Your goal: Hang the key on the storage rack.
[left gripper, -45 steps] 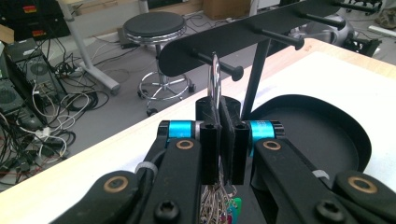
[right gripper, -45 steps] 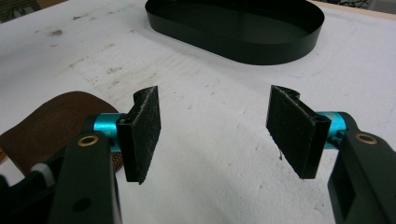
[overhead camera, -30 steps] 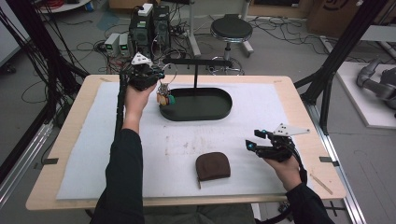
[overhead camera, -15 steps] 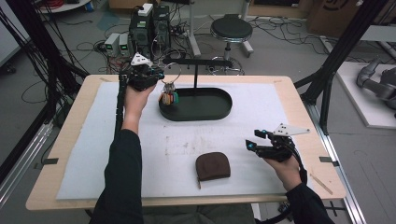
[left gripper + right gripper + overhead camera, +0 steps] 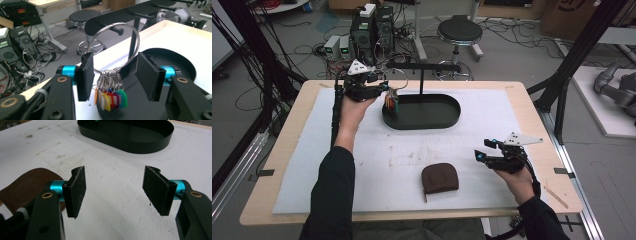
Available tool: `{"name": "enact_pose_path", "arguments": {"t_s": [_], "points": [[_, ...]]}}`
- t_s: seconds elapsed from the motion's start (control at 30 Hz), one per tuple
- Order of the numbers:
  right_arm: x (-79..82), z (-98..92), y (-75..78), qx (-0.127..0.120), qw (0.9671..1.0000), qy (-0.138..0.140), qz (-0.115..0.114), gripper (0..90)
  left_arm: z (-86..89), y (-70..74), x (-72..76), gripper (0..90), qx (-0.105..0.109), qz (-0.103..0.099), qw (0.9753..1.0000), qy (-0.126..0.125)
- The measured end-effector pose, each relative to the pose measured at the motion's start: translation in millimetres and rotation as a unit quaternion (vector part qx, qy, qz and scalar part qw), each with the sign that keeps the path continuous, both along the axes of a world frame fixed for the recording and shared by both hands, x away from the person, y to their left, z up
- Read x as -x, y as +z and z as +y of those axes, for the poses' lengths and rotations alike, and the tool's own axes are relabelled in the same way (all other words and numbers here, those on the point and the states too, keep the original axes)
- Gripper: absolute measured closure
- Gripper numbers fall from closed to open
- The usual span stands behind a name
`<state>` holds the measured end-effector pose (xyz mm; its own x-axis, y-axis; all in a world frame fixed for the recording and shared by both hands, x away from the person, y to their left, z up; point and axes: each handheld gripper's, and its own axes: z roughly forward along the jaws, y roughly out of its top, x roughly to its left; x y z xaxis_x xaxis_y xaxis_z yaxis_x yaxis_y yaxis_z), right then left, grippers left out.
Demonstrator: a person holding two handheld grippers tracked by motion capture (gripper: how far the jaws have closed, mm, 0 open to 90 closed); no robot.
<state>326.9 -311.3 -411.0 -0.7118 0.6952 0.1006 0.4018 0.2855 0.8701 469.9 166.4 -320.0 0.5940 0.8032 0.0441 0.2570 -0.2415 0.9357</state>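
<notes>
Fingers of left gripper (image 5: 113, 75) spread wide around key ring (image 5: 113, 72) (coloured tags hanging), arm outstretched over black tray (image 5: 447, 117); right gripper (image 5: 115, 187) wide open, low above mat (image 5: 522, 125).

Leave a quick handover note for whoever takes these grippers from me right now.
Left gripper: jaws open around the wire key ring, which hangs on a peg of the black stand; its coloured tags dangle over the black tray.
Right gripper: open, empty, above the white mat beside the brown pouch.
Done: ring looks hung.
Left: likely withdraw the left gripper; the pouch is untouched.
</notes>
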Motion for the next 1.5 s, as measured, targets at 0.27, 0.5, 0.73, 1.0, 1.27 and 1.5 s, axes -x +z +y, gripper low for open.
{"name": "enact_pose_path", "arguments": {"t_s": [0.27, 0.5, 0.73, 1.0, 1.27, 1.5], "points": [[-0.2, 0.8, -1.0, 0.004, 1.0, -0.001, 0.001, 36.0, 9.2, -5.4, 32.3, 40.8, 0.023, -0.019, 0.9991, -0.031], [0.1, 1.6, -2.1, 0.006, 1.0, -0.004, 0.004, 36.0, 11.3, -14.7, 62.4, 36.2, 0.021, -0.019, 0.9984, -0.048], [1.0, 2.6, -2.4, 0.007, 1.0, -0.003, 0.004, 36.0, 17.9, -28.4, 91.9, 31.7, 0.017, -0.018, 0.9982, -0.055], [1.1, 5.6, -3.5, 0.01, 0.9999, -0.002, 0.003, 35.9, 26.8, -43.7, 124.7, 30.9, 0.015, -0.023, 0.9976, -0.064], [0.5, 6.3, -3.8, 0.01, 0.9999, -0.002, 0.003, 35.6, 34.6, -59.8, 146.0, 29.9, 0.013, -0.019, 0.9978, -0.061], [-0.9, 4.1, -3.5, 0.005, 1.0, -0.008, 0.002, 35.2, 46.8, -72.1, 163.2, 29.2, 0.015, -0.018, 0.999, -0.037]]}}
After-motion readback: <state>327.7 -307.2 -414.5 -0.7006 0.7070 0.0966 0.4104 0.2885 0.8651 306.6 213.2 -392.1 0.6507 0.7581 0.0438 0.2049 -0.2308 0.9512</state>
